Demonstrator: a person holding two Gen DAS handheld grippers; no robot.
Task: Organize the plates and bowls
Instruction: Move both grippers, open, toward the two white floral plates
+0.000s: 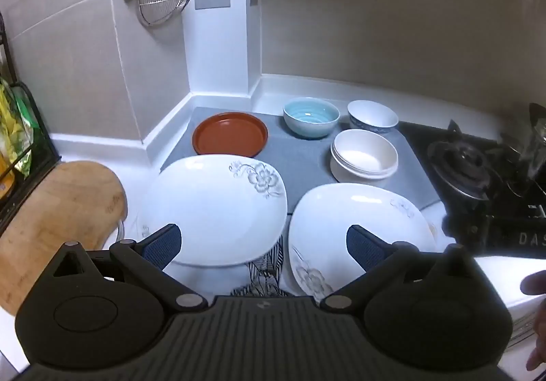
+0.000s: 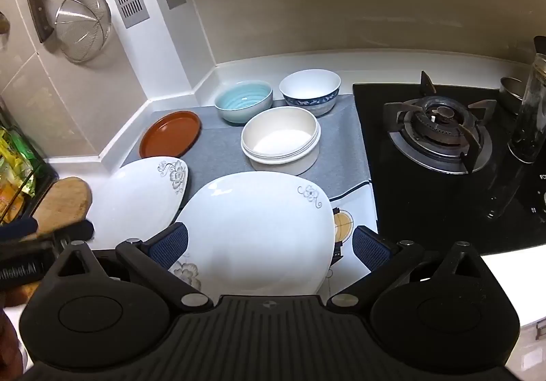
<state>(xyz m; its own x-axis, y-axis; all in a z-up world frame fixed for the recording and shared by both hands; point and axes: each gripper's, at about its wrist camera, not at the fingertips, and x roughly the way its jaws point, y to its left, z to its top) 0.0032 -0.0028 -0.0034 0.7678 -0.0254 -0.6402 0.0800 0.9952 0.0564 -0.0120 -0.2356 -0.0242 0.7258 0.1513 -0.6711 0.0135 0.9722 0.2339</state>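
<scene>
Your left gripper (image 1: 262,244) is spread wide and holds nothing; its left pad (image 1: 163,246) covers the near edge of the left white plate (image 1: 211,207), and whether it touches the rim is hard to tell. Your right gripper (image 2: 269,246) is equally wide and empty, straddling the right white plate (image 2: 262,227), whose near rim is hidden behind the gripper body. Both flowered plates sit just beside each other at the near edge of the counter. A patterned mat (image 1: 269,261) between them is mostly covered. At left, the wooden board (image 1: 58,214) is cut off by the gripper. Farther back, on the grey mat (image 1: 303,159), sit the brown dish (image 1: 230,135), the cream bowl (image 1: 363,156), apparently two nested, then the blue bowl (image 1: 310,116) and the blue-rimmed bowl (image 1: 372,116). The stove (image 2: 440,135) lies right.
</scene>
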